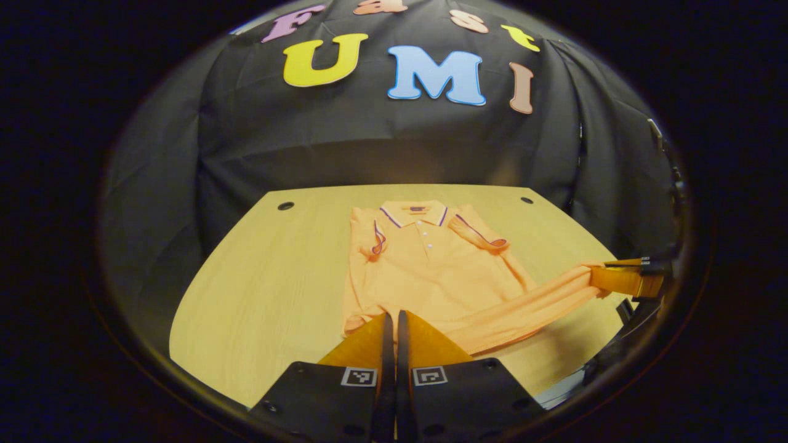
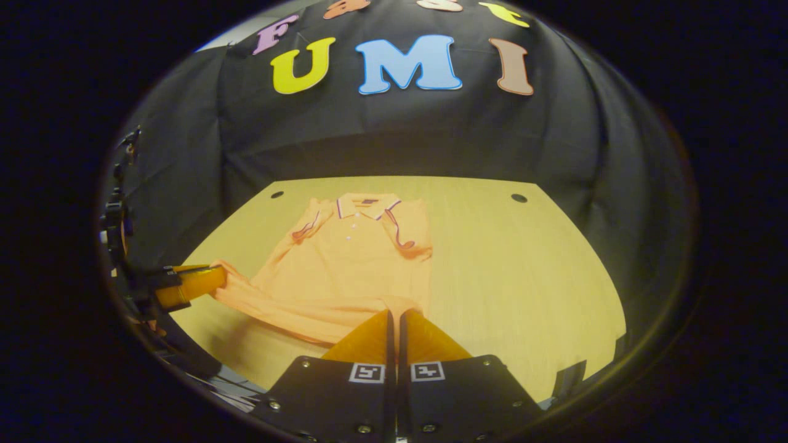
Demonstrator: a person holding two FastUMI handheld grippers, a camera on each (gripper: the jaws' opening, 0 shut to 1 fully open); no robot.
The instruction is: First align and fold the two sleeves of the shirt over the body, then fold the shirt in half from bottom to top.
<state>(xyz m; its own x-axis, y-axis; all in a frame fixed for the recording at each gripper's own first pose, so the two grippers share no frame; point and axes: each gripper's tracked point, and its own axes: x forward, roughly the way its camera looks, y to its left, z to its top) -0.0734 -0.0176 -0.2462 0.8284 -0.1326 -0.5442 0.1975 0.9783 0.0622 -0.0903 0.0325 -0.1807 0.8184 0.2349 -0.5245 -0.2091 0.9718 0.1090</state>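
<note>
Grippers: left gripper (image 1: 392, 320) and right gripper (image 2: 394, 319) each clenched on a bottom-hem corner of the shirt (image 1: 425, 271), lifting it for the bottom-to-top fold.
Table (image 1: 265, 289): carries the shirt, collar toward its far edge.
Shirt: hem raised along the near edge, stretched between the grippers.
Sleeves (image 1: 375, 237): already lie folded over the body.

Shirt (image 1: 425, 271) lies flat on the table (image 1: 265, 289), collar (image 1: 415, 214) at the far edge toward the booth wall, both sleeves folded over the body. Left gripper (image 1: 392, 320) sits at one near hem corner, right gripper (image 2: 394, 320) at the other, the hem strung between them just above the tabletop.
</note>
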